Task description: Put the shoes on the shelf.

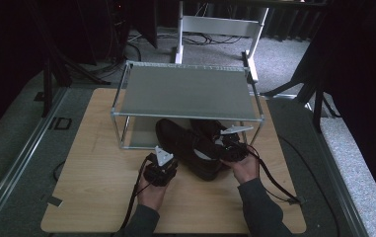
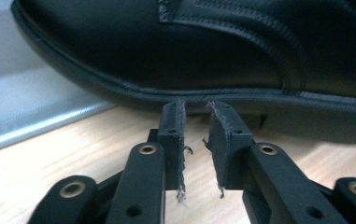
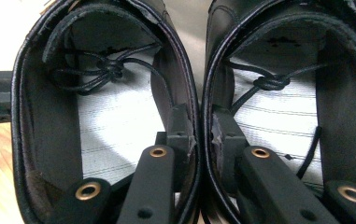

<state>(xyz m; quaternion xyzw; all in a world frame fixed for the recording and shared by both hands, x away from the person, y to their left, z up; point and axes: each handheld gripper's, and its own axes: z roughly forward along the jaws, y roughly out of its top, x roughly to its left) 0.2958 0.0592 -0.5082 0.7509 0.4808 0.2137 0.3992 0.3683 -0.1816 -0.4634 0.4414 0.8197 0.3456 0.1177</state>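
Black leather shoes, a pair side by side, sat on the wooden tabletop before a metal shelf. Right gripper jaws pinched both inner collar walls together. Left gripper jaws stood slightly apart, empty, beside the left shoe's sole.

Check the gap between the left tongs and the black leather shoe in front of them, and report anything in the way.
Nothing visible is in the way. The left tongs point at the black leather shoe's sole edge, with bare wooden tabletop below them and nothing between their pads.
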